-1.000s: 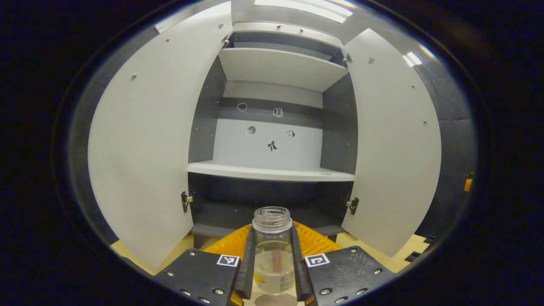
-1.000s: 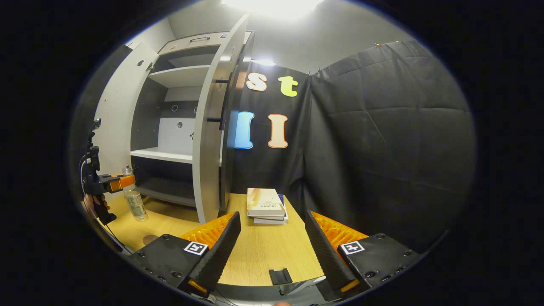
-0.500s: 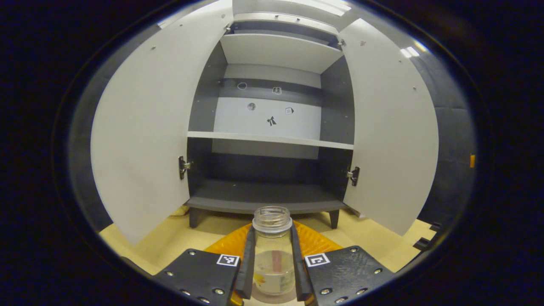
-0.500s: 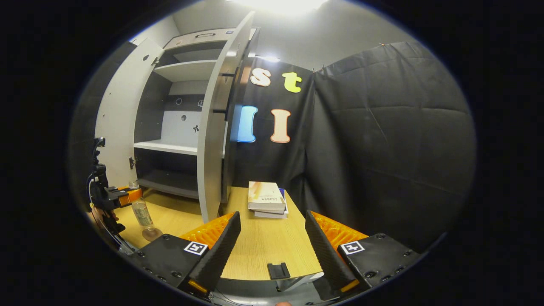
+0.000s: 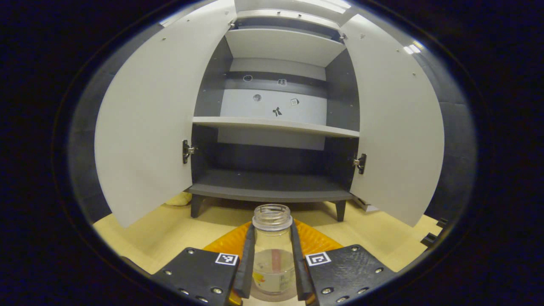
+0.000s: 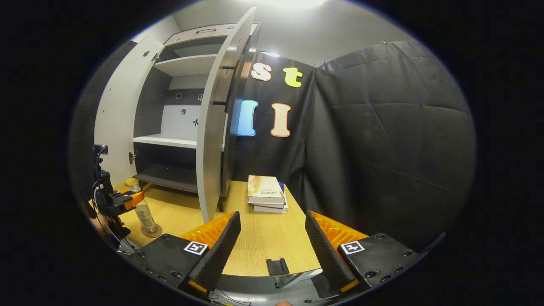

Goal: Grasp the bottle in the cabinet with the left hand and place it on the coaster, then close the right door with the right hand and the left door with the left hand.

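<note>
In the left gripper view, the left gripper (image 5: 272, 272) has its two fingers closed against the sides of the clear bottle (image 5: 272, 255), which stands upright between them with its base on the round coaster (image 5: 272, 296). Beyond the bottle, across the wooden table (image 5: 161, 233), stands the cabinet (image 5: 272, 187), its left door (image 5: 144, 127) and right door (image 5: 395, 127) both swung wide. In the right gripper view, the right gripper (image 6: 272, 250) hangs wide open and holds nothing. Just ahead of its fingers sits a small black clip (image 6: 277, 267); farther ahead lies a stack of books (image 6: 265, 199). Far off to its left the other gripper grips the bottle.
</note>
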`<state>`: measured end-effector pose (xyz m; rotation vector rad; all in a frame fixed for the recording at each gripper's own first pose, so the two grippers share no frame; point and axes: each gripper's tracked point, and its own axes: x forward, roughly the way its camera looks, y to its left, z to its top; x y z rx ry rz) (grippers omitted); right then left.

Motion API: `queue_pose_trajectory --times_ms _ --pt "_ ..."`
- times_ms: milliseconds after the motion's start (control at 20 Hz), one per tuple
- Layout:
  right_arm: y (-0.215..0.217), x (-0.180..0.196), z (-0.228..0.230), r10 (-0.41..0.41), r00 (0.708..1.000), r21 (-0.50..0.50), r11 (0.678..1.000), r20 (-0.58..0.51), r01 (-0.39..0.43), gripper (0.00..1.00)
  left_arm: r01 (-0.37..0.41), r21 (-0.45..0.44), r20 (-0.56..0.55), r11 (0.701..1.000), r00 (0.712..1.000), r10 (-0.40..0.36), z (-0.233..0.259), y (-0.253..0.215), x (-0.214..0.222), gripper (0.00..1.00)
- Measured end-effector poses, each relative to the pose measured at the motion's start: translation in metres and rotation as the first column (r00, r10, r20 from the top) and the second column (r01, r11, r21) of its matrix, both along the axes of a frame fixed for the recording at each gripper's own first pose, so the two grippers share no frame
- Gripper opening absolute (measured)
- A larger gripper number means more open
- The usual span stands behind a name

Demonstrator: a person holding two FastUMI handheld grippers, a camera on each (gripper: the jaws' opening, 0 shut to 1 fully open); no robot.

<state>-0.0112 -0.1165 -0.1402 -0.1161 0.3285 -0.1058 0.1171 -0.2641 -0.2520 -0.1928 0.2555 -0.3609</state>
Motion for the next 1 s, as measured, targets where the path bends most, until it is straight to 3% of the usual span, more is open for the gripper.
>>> queue_pose_trajectory --times_ms 100,300,350,400,450,500,1000 --pt "0.004 0.003 -0.001 0.008 1.0 0.005 1.0 0.005 -0.008 0.97 0.008 0.0 -0.02 1.0 1.0 -0.008 -0.003 -0.002 0.0 0.48" --pt "0.009 0.007 -0.001 0.014 1.0 0.029 0.999 0.013 -0.014 0.97 0.032 0.013 -0.018 0.999 0.999 -0.032 0.001 -0.007 0.0 0.49" --pt "0.009 0.007 -0.002 0.015 1.0 0.033 0.999 0.014 -0.015 0.97 0.037 0.019 -0.016 0.999 0.999 -0.036 0.005 -0.009 -0.002 0.53" --pt "0.01 0.007 -0.001 0.016 1.0 0.036 0.999 0.016 -0.017 0.98 0.037 0.026 -0.013 0.999 0.999 -0.037 0.009 -0.014 -0.006 0.67" --pt "0.011 0.008 0.001 0.018 1.0 0.038 0.999 0.02 -0.018 0.98 0.033 0.033 -0.01 0.999 0.999 -0.033 0.015 -0.015 -0.006 0.75" --pt "0.011 0.01 0.006 0.018 0.999 0.039 0.999 0.028 -0.019 0.97 0.028 0.036 -0.005 0.999 1.0 -0.028 0.023 -0.013 -0.006 0.77" --pt "-0.002 0.025 0.065 -0.002 0.986 0.115 0.993 0.165 -0.017 0.97 -0.05 0.038 0.143 0.998 0.989 0.044 0.147 0.035 -0.018 0.77"
